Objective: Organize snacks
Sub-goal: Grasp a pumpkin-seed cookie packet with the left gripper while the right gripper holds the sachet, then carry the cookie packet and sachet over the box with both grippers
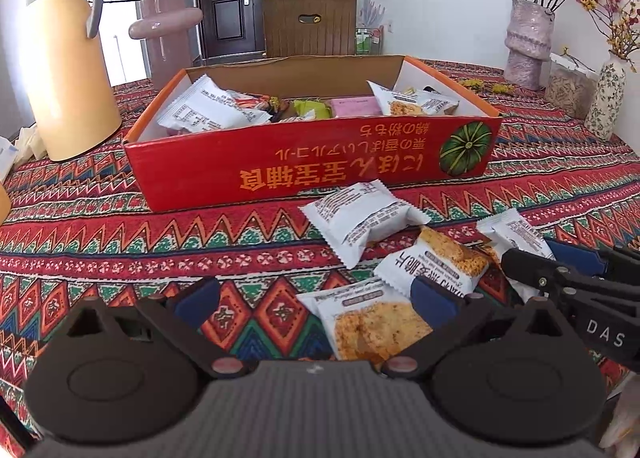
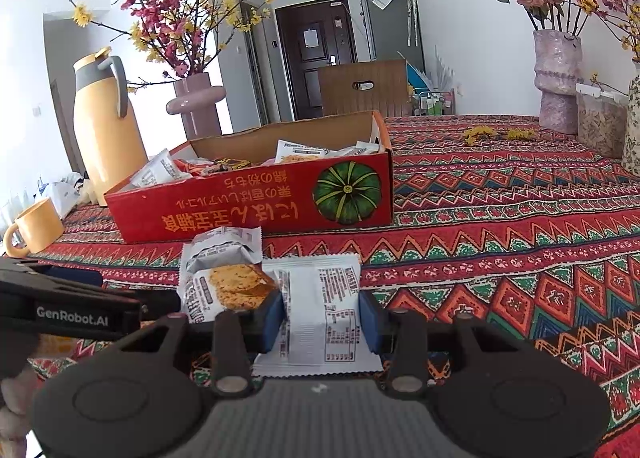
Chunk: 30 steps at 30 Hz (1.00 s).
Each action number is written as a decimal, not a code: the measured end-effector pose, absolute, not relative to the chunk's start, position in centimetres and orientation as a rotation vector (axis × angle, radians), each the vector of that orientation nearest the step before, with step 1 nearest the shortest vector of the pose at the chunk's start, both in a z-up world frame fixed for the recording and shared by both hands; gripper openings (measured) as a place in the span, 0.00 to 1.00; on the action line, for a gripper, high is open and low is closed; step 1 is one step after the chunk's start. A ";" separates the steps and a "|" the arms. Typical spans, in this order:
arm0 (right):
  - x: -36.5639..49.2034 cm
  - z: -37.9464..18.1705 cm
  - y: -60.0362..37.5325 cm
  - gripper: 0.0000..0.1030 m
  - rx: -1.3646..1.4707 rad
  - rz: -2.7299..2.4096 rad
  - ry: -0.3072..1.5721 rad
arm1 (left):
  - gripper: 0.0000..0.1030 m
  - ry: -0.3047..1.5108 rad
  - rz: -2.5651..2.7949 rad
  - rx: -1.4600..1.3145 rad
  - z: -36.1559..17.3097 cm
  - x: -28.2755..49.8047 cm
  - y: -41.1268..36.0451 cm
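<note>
A red cardboard box (image 1: 312,162) (image 2: 248,210) with a green pumpkin picture stands on the patterned tablecloth, with several snack packets inside. In front of it lie loose white cracker packets (image 1: 360,214) (image 1: 436,262) (image 1: 364,322). My left gripper (image 1: 316,300) is open wide low over the cloth, and the nearest packet lies beside its right finger (image 1: 434,300) without being pinched. My right gripper (image 2: 322,320) is shut on a white packet (image 2: 320,298), printed back side up. Two more packets (image 2: 224,246) (image 2: 232,286) lie just left of it. Each gripper shows at the edge of the other's view.
A yellow thermos jug (image 1: 64,70) (image 2: 108,126) and a yellow mug (image 2: 34,226) stand left of the box. Behind it are a pink vase with blossoms (image 2: 196,106) and a wooden chair (image 2: 364,88). A rough pink vase (image 1: 528,42) and a jar (image 1: 568,86) stand far right.
</note>
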State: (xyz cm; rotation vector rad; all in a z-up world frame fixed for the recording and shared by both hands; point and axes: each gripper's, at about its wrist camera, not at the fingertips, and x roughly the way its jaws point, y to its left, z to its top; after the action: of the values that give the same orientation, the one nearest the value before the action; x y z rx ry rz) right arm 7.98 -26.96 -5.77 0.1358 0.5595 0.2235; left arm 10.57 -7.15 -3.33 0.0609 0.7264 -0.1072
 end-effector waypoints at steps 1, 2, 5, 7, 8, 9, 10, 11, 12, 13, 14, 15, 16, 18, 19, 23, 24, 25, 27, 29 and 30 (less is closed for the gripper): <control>8.0 -5.8 -27.0 0.39 0.138 0.223 0.560 | 1.00 0.729 -0.111 0.060 -3.4 10.6 -7.3; 7.9 -5.8 -27.1 0.39 0.139 0.222 0.560 | 1.00 0.733 -0.116 0.057 -3.4 10.7 -7.5; 7.9 -5.9 -27.4 0.39 0.143 0.220 0.561 | 1.00 0.749 -0.113 0.064 -3.6 10.9 -8.0; 7.9 -6.0 -27.5 0.39 0.146 0.220 0.561 | 1.00 0.767 -0.106 0.069 -4.0 11.1 -8.2; 7.9 -6.0 -27.6 0.39 0.147 0.219 0.562 | 1.00 0.776 -0.102 0.068 -4.2 11.2 -8.2; 7.9 -6.0 -27.6 0.39 0.148 0.219 0.562 | 1.00 0.782 -0.097 0.066 -4.3 11.2 -8.1; 7.9 -6.1 -27.7 0.39 0.150 0.219 0.563 | 1.00 0.784 -0.093 0.063 -4.4 11.1 -8.0; 7.9 -6.1 -27.7 0.39 0.151 0.219 0.564 | 1.00 0.783 -0.090 0.060 -4.4 11.1 -7.9; 7.9 -6.2 -27.7 0.39 0.151 0.220 0.564 | 0.99 0.781 -0.087 0.059 -4.4 11.0 -7.8; 7.9 -6.2 -27.7 0.39 0.152 0.222 0.564 | 0.97 0.782 -0.087 0.057 -4.3 11.0 -7.7; 7.9 -6.2 -27.6 0.39 0.152 0.223 0.564 | 0.93 0.784 -0.088 0.053 -4.3 10.9 -7.6; 7.9 -6.2 -27.6 0.39 0.152 0.224 0.564 | 0.89 0.793 -0.093 0.047 -4.3 10.9 -7.5; 7.8 -6.2 -27.5 0.39 0.150 0.225 0.563 | 0.82 0.801 -0.099 0.041 -4.4 10.8 -7.4; 7.8 -6.1 -27.4 0.39 0.148 0.227 0.562 | 0.70 0.793 -0.100 0.041 -4.2 10.6 -7.3; 7.7 -6.1 -27.3 0.39 0.146 0.227 0.562 | 0.60 0.789 -0.106 0.037 -4.0 10.5 -7.2; 7.5 -5.9 -27.2 0.39 0.145 0.225 0.556 | 0.46 0.780 -0.118 0.025 -3.7 10.1 -6.9; 7.5 -5.9 -27.1 0.39 0.143 0.225 0.554 | 0.46 0.778 -0.119 0.027 -3.7 10.1 -6.9; 7.5 -5.8 -27.1 0.39 0.141 0.225 0.554 | 0.46 0.776 -0.120 0.028 -3.7 9.9 -6.9; 7.3 -5.8 -27.0 0.39 0.138 0.225 0.552 | 0.46 0.770 -0.120 0.028 -3.6 9.8 -6.9; 7.3 -5.7 -26.9 0.39 0.135 0.226 0.552 | 0.46 0.765 -0.120 0.026 -3.5 9.7 -6.8; 7.2 -5.7 -26.8 0.39 0.134 0.226 0.551 | 0.46 0.763 -0.120 0.026 -3.4 9.7 -6.8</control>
State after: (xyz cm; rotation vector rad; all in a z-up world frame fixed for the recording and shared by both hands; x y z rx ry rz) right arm 7.23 -26.81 -5.68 0.1338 0.5511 0.2264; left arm 9.69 -6.79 -3.40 0.0260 0.7628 -0.1203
